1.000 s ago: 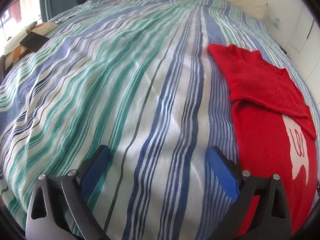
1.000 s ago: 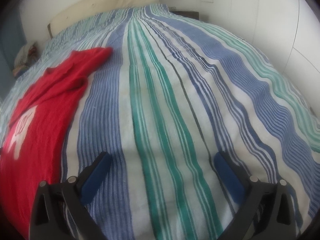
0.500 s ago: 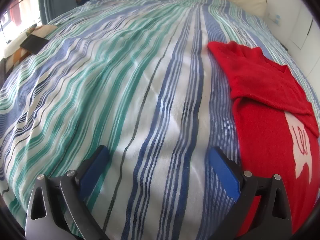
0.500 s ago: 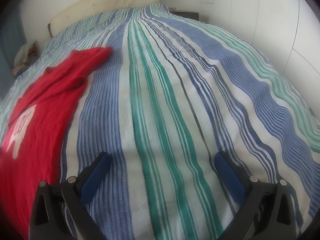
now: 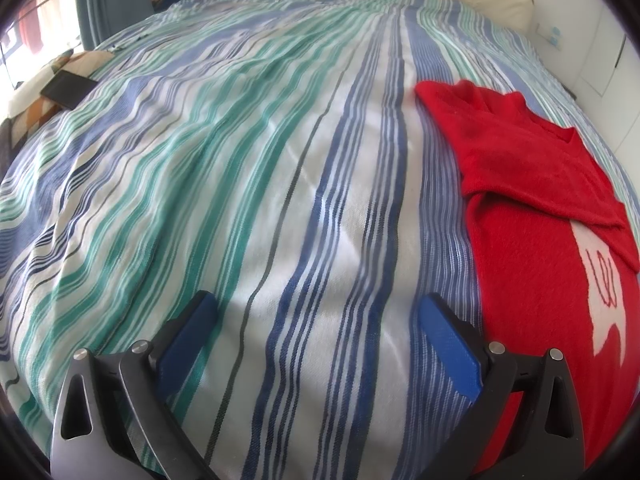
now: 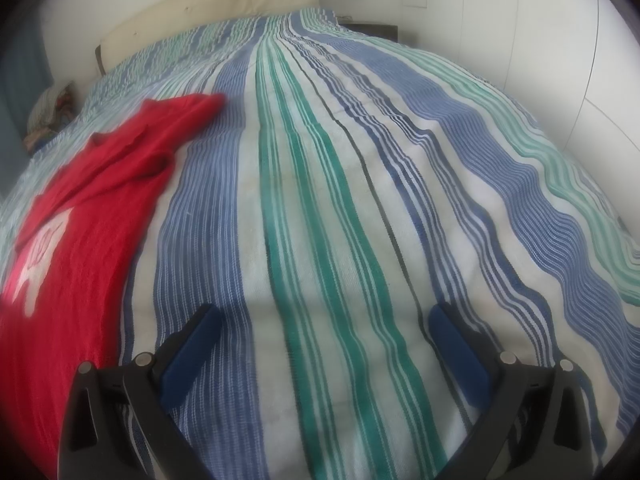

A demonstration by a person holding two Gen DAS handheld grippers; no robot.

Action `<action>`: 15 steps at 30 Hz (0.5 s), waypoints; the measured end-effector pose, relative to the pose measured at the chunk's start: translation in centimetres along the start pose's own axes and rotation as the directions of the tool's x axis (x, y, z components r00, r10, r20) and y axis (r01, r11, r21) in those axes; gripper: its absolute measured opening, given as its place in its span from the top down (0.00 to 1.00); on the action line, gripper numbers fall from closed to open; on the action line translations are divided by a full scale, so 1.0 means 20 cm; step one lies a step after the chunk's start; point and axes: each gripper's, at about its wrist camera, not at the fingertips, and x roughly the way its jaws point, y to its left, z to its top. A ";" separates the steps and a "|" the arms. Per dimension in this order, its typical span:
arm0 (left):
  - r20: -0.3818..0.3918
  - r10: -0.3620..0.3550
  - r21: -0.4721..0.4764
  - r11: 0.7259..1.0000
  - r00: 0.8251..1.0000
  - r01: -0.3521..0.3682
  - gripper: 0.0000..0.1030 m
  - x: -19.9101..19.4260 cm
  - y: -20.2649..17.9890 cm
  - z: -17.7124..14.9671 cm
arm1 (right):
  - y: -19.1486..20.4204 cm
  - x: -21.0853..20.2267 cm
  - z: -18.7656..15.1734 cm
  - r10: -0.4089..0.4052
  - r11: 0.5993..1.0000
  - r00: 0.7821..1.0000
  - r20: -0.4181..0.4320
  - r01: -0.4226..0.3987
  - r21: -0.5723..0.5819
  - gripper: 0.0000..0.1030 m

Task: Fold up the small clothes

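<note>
Striped bedspread (image 5: 248, 184) in blue, green and white covers the bed and fills most of both views; surface shows shallow wrinkles on the left wrist view's left half. Cream headboard (image 6: 208, 12) runs along the far end, against a white wall.

Red sweater (image 5: 532, 216) lies flat on the bedspread, at the right side of the left wrist view and the left side of the right wrist view (image 6: 84, 216). One sleeve is folded across the chest, partly covering a white motif (image 5: 600, 280). The other sleeve extends toward the headboard.

Left gripper (image 5: 316, 320) hovers above bare bedspread, jaws spread wide, nothing between them; its right blue pad (image 5: 448, 348) sits just beside the sweater's edge. Right gripper (image 6: 320, 332) likewise spread wide and empty over the stripes, with the sweater near its left finger.

Dark flat object (image 5: 68, 90) rests on a surface beyond the bed's left edge; identity cannot be determined
</note>
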 end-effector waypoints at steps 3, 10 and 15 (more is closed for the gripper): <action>0.000 0.000 0.000 1.000 1.000 0.000 0.01 0.00 0.00 0.00 | 0.00 0.00 0.00 0.000 1.000 1.000 0.000 0.000 0.000 0.00; -0.001 0.004 0.003 1.000 1.000 -0.004 0.01 0.00 0.00 0.00 | 0.00 0.00 0.00 -0.001 1.000 1.000 0.000 0.001 -0.001 0.00; 0.000 0.008 0.008 1.000 1.000 -0.008 0.01 0.01 0.00 0.00 | 0.00 0.00 0.00 -0.001 1.000 1.000 0.000 0.001 -0.001 0.00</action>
